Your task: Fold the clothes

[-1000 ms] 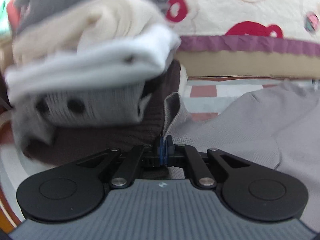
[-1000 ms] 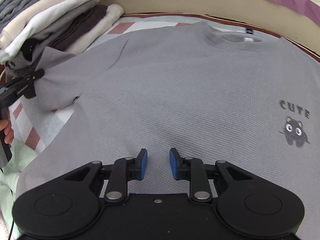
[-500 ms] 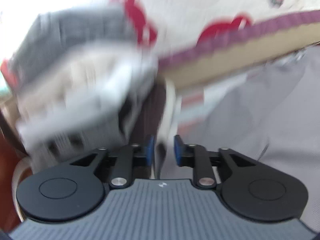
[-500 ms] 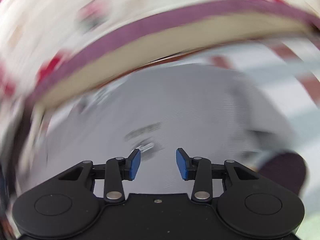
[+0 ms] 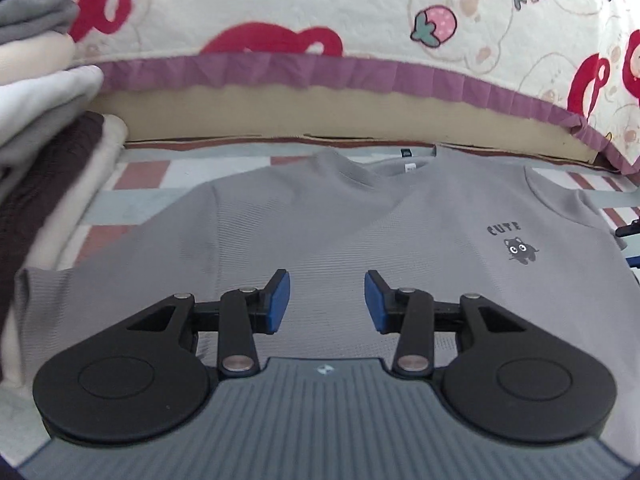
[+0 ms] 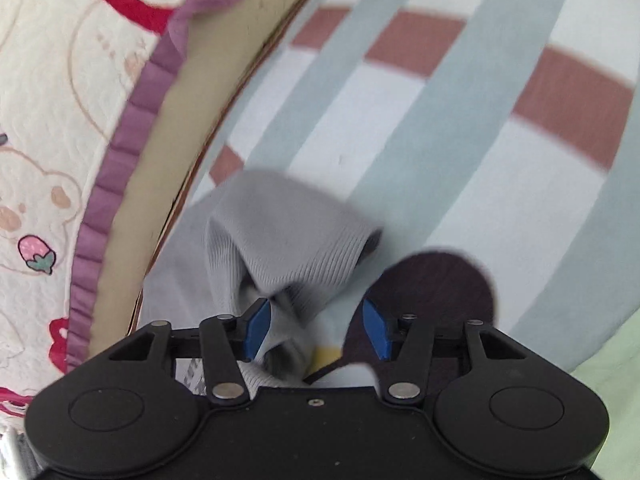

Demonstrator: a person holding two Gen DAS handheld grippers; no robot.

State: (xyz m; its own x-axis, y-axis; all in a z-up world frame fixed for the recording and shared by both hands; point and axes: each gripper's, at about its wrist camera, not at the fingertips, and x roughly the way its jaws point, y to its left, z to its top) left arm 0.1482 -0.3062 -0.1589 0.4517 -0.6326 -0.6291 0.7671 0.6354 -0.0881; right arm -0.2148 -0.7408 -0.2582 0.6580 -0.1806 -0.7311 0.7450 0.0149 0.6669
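Note:
A grey T-shirt lies flat, front up, on the checked sheet, collar towards the quilt. Its "CUTE" cat print sits at the right chest. My left gripper hovers over the shirt's lower front. Its jaws are opening and nothing is between them. In the right wrist view the shirt's sleeve is bunched and folded over. My right gripper is just behind it, jaws opening. A fold of the sleeve lies between the pads close to the left one, and the pads do not press on it.
A stack of folded clothes stands at the left beside the shirt. A bear-print quilt with a purple frill borders the far side. The checked sheet spreads beyond the sleeve. A dark rounded cloth and pale green fabric lie near the right gripper.
The left gripper let go of the sleeve edge by the stack and swung round to face the shirt's front. The right gripper rolled and swept from the shirt's body to the far sleeve. Both jaws widened.

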